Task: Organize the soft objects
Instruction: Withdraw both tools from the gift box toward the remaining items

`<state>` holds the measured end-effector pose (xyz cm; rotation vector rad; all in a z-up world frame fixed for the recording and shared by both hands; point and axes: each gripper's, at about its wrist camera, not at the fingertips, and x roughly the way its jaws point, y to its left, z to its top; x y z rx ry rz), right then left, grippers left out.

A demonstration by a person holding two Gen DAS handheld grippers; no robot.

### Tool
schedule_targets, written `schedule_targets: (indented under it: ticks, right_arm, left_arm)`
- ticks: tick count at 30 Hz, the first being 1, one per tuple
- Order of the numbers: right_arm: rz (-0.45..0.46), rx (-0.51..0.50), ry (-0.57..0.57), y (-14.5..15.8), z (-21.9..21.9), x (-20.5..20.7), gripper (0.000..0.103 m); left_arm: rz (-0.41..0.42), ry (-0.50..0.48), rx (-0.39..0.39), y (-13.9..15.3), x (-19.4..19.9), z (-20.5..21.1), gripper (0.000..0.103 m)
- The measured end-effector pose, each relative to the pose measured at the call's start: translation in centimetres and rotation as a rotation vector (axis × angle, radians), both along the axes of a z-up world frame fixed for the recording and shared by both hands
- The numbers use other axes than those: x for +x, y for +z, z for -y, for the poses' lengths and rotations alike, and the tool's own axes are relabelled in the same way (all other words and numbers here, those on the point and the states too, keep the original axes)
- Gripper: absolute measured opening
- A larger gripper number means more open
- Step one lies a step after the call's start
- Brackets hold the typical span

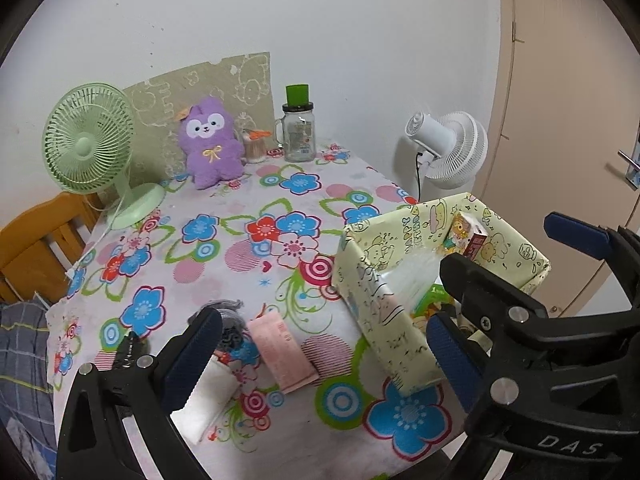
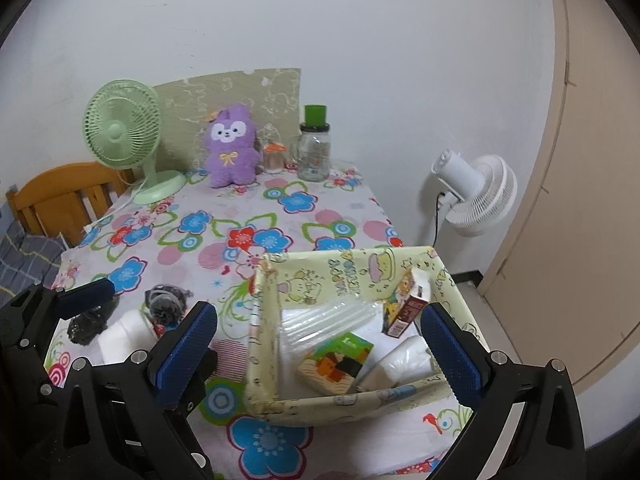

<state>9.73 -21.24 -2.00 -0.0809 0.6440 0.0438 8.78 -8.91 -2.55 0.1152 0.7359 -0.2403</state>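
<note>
Both tools empty, jaws wide: left tool [image 1: 320, 344], right tool [image 2: 318, 340]. Pink packet [image 1: 282, 356] and white pad [image 1: 208, 400] lie near the counter's front edge, beside the box [image 2: 264, 332]. Your next move looks like: grab packet, drop it in.

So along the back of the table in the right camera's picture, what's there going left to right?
Green fan → purple plush toy → small orange-lidded jar → glass jar with a green top; off the table, further right, a white fan.

chair [image 1: 36, 236] cut off, jar label [image 1: 301, 136] unreadable
</note>
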Motion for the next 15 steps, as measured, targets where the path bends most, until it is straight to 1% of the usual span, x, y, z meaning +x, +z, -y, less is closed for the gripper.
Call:
schedule_targets:
  ticks: [3, 7, 11, 15]
  right_arm:
    - [0.021, -0.01, 0.025, 0.3, -1.0, -0.7, 0.103]
    - [0.036, -0.011, 0.032, 0.5, -1.9, -1.3, 0.103]
    - [0.032, 0.004, 0.045, 0.5, -2.7, -1.8, 0.103]
    - [0.029, -0.002, 0.056, 0.4, -3.8, -2.2, 0.103]
  left_arm:
    - [0.007, -0.003, -0.003, 0.2, -0.4, -0.6, 0.103]
    - [0.031, 0.007, 0.004, 0.5, -1.2, -1.4, 0.103]
    - [0.044, 0.007, 0.007, 0.5, -1.9, -2.2, 0.103]
    - [0.063, 0.013, 0.029, 0.5, -2.6, -2.7, 0.103]
